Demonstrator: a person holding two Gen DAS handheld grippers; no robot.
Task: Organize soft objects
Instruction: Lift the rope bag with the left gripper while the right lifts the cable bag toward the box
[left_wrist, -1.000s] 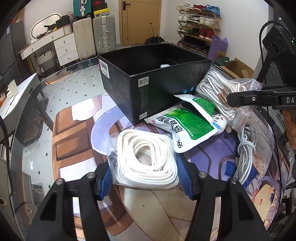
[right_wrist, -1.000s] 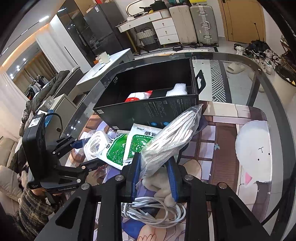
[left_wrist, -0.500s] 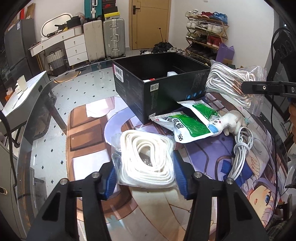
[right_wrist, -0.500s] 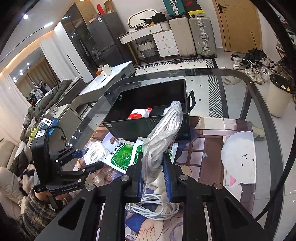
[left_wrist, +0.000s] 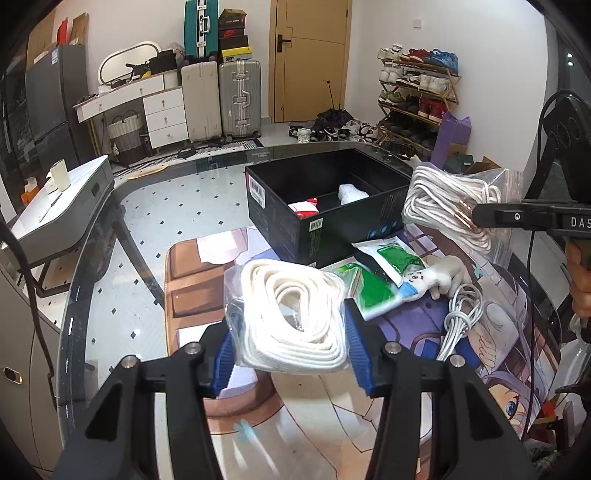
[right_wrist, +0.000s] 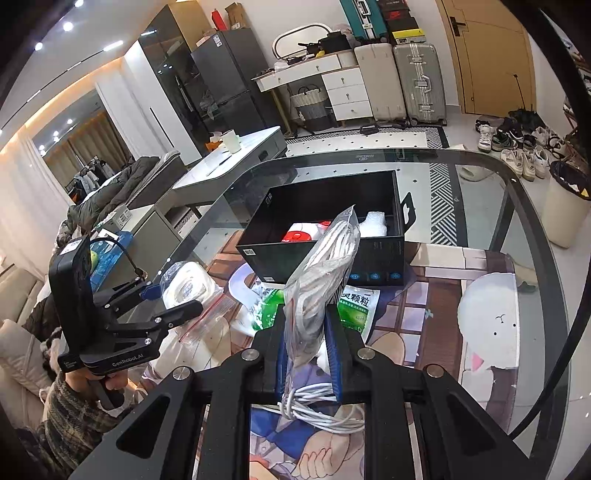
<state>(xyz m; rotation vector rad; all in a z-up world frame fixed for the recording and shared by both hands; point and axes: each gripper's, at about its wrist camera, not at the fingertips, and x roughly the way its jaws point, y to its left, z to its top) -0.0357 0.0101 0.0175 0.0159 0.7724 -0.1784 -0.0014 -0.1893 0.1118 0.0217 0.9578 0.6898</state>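
My left gripper (left_wrist: 290, 343) is shut on a clear bag of coiled white flat strap (left_wrist: 291, 317), held above the printed mat. The right wrist view shows that gripper (right_wrist: 173, 299) and its bag (right_wrist: 188, 284) at the left. My right gripper (right_wrist: 308, 343) is shut on a clear bag of white cord with copper ends (right_wrist: 325, 266), lifted in front of the open black box (right_wrist: 321, 236). From the left wrist view, the right gripper (left_wrist: 517, 218) holds its cord bag (left_wrist: 447, 199) by the near right corner of the box (left_wrist: 332, 206).
The box holds a red-and-white item (left_wrist: 304, 208) and a bubble-wrapped piece (left_wrist: 352, 192). Green-and-white pouches (left_wrist: 373, 284), a small plush toy (left_wrist: 439, 275) and a loose white cable (left_wrist: 461, 321) lie on the mat. The glass table's rim (left_wrist: 85, 295) curves at the left.
Both grippers have risen, each lifting its bag off the mat. The right gripper's jaws squeezed tighter on the cord bag.
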